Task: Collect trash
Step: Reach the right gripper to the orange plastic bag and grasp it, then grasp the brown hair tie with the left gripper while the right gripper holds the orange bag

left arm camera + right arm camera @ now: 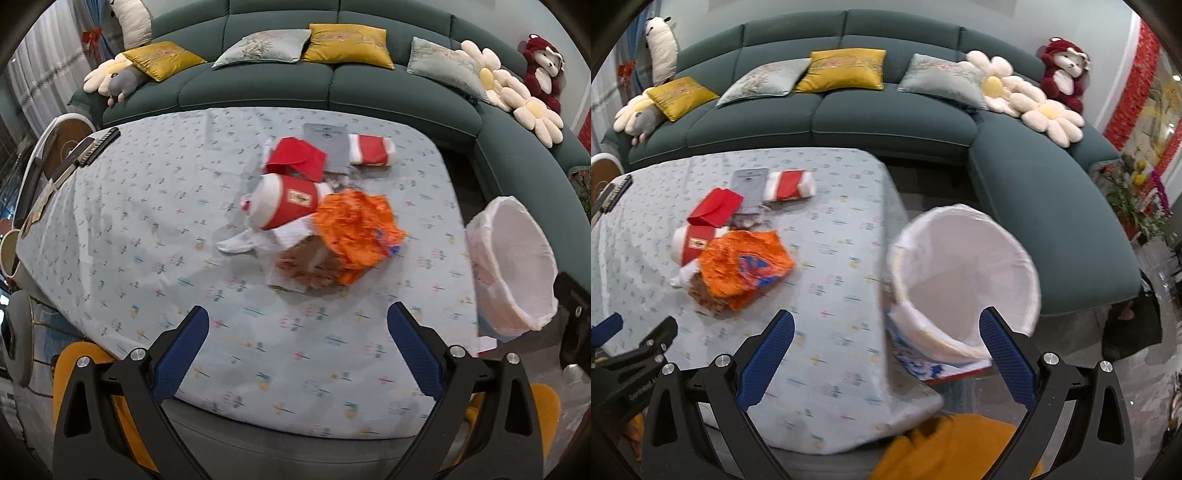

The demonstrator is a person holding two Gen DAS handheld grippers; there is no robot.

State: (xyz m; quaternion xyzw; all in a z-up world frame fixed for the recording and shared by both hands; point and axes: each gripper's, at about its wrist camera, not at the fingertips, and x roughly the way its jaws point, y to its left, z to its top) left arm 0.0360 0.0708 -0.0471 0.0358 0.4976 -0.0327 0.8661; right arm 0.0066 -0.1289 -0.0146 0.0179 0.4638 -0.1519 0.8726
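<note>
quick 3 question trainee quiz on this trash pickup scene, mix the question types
1. True or false: the left claw is holding the orange wrapper.
2. Multiple choice: the white-lined bin stands A) on the table, B) beside the table's edge, C) on the sofa.
3. Fill in: the red and white can lies on its ____.

Key
1. False; both the left claw and the right claw are open and empty.
2. B.
3. Side, on the table.
</note>
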